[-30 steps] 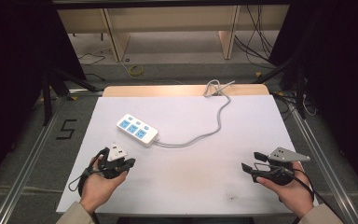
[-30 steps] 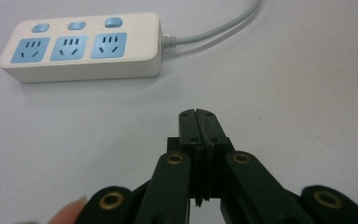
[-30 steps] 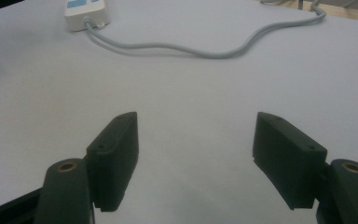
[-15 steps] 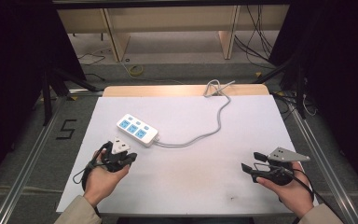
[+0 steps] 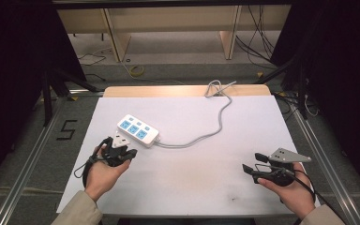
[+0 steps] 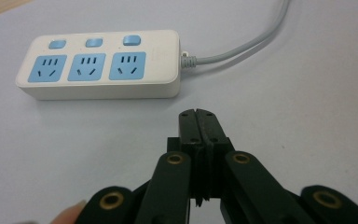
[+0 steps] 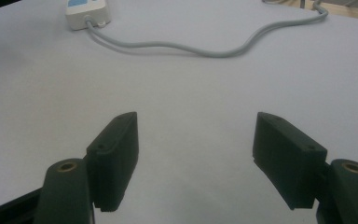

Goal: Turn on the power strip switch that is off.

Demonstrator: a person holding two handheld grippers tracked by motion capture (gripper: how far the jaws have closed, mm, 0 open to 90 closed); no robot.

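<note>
Three blue sockets, each with a small blue switch beside it, sit on the top of a white power strip [image 5: 138, 131] that lies flat on the white table [image 5: 192, 178], in the left half and a little toward the far side. In the left gripper view the power strip [image 6: 100, 63] lies just ahead of the jaws, apart from them. A grey cable [image 5: 215, 124] leaves its right end, curves across the table and goes up to the far edge, where it ends in a loose bundle on the wooden strip [image 5: 168, 90].

The left gripper [image 5: 117, 152] is near the power strip, on its near side, held in the person's left hand [image 5: 102, 173]. Its two black jaws are pressed together with no gap, and nothing is between them. A fingertip [image 6: 70, 212] shows at the bottom edge of the left gripper view.

The right gripper [image 5: 255, 163] is well apart from the strip, near the right front corner of the table, held in the right hand [image 5: 290, 192]. Its jaws stand wide apart, with bare table surface between them, and they hold nothing. A grey three-cornered plate [image 5: 288, 155] sits on top of it.
</note>
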